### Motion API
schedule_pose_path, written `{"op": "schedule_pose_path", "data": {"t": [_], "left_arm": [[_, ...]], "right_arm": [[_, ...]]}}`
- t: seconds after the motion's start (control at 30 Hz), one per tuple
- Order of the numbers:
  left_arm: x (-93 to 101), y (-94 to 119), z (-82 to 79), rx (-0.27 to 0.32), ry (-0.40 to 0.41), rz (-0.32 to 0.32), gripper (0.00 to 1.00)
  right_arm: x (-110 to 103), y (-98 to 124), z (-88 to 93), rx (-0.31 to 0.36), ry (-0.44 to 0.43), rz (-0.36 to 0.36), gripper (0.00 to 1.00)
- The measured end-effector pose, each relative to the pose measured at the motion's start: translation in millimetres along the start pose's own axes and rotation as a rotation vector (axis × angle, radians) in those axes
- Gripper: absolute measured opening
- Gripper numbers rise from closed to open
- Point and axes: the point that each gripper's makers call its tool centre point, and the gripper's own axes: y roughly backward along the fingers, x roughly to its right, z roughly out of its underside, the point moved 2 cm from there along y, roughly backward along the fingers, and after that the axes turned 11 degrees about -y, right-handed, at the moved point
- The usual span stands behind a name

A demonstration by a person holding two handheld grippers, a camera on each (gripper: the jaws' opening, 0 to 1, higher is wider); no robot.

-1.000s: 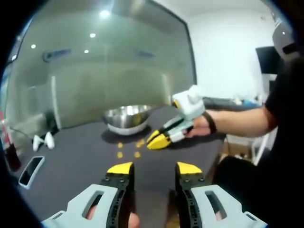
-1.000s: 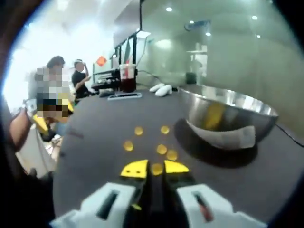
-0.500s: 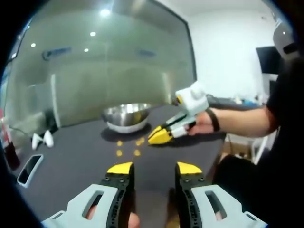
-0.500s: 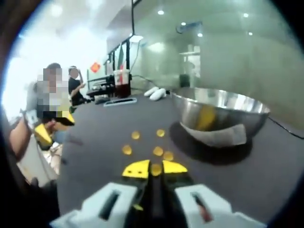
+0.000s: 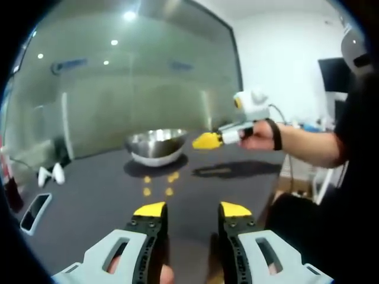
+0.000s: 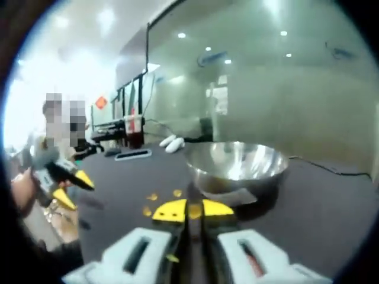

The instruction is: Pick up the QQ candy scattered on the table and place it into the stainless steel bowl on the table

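A stainless steel bowl (image 5: 156, 144) (image 6: 234, 163) stands on the dark table. Several yellow QQ candies (image 5: 169, 191) (image 6: 153, 196) lie scattered in front of it. My right gripper (image 6: 194, 210) is shut on one yellow candy (image 6: 194, 211), held above the table and level with the bowl's rim. In the left gripper view the right gripper (image 5: 207, 141) hovers just right of the bowl. My left gripper (image 5: 192, 210) is open with nothing between its jaws, low over the table short of the candies. It also appears in the right gripper view, where the left gripper (image 6: 66, 188) sits at the left.
A phone (image 5: 32, 210) (image 6: 131, 155) and two white objects (image 5: 47, 174) (image 6: 172, 141) lie on the far side of the table. A red drink cup (image 6: 131, 124) stands behind them. A glass wall runs behind the table. A person's forearm (image 5: 302, 145) reaches in from the right.
My right gripper has risen off the table with the candy and moved up toward the bowl's rim. The left gripper has stayed where it was.
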Motion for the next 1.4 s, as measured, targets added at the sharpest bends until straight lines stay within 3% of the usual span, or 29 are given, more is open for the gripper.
{"op": "schedule_pose_path", "data": {"t": [0.17,0.33,0.53,0.77,0.83,0.9,0.97,1.23,1.4], "left_arm": [[-0.4,-0.4,-1.3,0.005,0.002,0.001,0.36],[0.7,-2.1,-1.4,0.005,-0.001,0.007,0.36],[2.3,-7.8,-3.3,-0.008,0.013,0.005,0.38],[5.1,-8.2,-13.9,0.01,-0.014,0.015,0.37],[5.7,-7.0,-13.8,0.011,-0.013,0.016,0.37],[6.2,-5.7,-13.2,0.014,-0.009,0.015,0.37],[6.7,-4.4,-10.8,0.006,-0.01,0.012,0.37],[8.8,-3.5,-4.8,-0.011,-0.012,0.011,0.37],[11.6,-2.0,-6.8,-0.005,-0.014,0.016,0.37]], "right_arm": [[3.0,-0.7,-11.1,0.029,-0.003,0.015,0.09],[2.8,-14.0,-34.4,0.065,0.026,0.026,0.09],[13.3,-52.3,-55.8,0.085,0.015,0.05,0.1],[26.5,-97.6,-63.6,0.067,0.006,0.059,0.1],[27.8,-97.2,-60.4,0.052,0.004,0.075,0.14],[29.9,-99.1,-58.6,0.052,-0.05,0.062,0.24],[32.9,-97.7,-57.5,0.055,-0.089,0.056,0.22],[39.9,-90.8,-55.3,0.052,-0.063,0.086,0.23],[30.6,-79.5,-51.7,0.061,-0.037,0.043,0.25]]}}
